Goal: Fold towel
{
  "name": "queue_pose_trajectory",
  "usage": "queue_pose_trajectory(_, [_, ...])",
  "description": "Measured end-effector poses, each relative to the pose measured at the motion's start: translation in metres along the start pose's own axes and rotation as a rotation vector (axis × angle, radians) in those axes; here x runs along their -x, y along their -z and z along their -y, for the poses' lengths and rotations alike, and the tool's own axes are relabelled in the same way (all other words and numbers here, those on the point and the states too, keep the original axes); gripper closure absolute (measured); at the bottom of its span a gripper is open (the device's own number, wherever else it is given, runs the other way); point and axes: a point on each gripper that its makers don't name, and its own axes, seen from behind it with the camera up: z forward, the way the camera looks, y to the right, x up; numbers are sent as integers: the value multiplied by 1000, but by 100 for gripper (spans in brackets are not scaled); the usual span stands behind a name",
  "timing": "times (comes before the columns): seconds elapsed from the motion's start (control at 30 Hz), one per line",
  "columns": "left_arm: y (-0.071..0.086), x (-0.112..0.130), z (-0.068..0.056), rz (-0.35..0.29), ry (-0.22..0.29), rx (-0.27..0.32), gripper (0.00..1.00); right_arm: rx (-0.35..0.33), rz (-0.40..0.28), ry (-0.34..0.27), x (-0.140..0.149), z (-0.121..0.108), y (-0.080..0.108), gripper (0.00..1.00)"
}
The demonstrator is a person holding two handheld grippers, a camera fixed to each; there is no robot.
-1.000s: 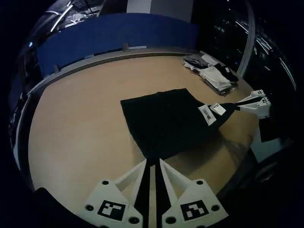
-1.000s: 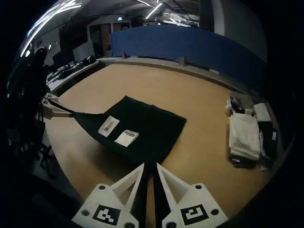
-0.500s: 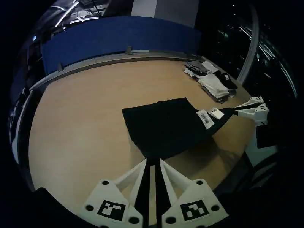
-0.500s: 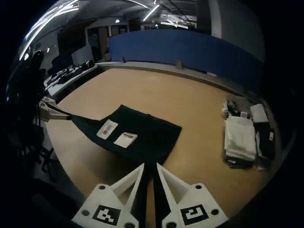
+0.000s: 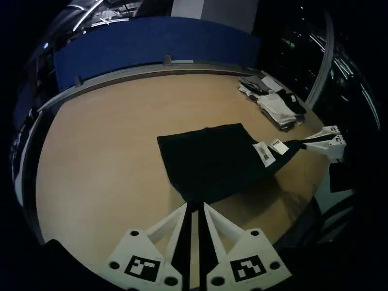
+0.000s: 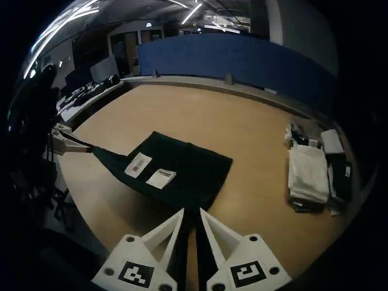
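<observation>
1. Wood table (image 5: 106, 145), blue partition (image 5: 145, 43) along the far side, and a stack (image 5: 276, 99) of folded cloths at 2 o'clock in the left gripper view.
2. Your dark towel (image 5: 213, 160) sits mid-table. The far part lies flat, and the near edge looks lifted and pulled taut between your two grippers. White tags (image 5: 269, 148) face up near the right-hand corner.
3. The left gripper (image 5: 195, 213), at 6 o'clock, is clamped on one near corner. The right gripper (image 6: 192, 218), at 6 o'clock in its own view, is clamped on the other. Dark cloth runs right into the slit between each pair of fingers.
4. Pose: both are tipped down toward the table, aimed at the towel from its near corners, well apart. From the left gripper view, the right one is at 3 o'clock.
5. Looks to me like you're at the start of a fold: corners gripped, nothing carried over yet.
6. Next move, I'd say: carry both corners toward 12 o'clock together, keep the edge taut and level, and land it on the far edge before letting go.
</observation>
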Motion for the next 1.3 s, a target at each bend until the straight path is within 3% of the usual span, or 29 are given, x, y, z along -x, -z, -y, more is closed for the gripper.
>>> queue_pose_trajectory(0.47, [-18, -17, 7, -2, -13, -7, 92, 18, -1, 7, -15, -17, -20, 92])
queue_pose_trajectory(1.3, [-110, -69, 54, 4, -55, -53, 92, 45, 20, -12, -50, -68, -109, 92])
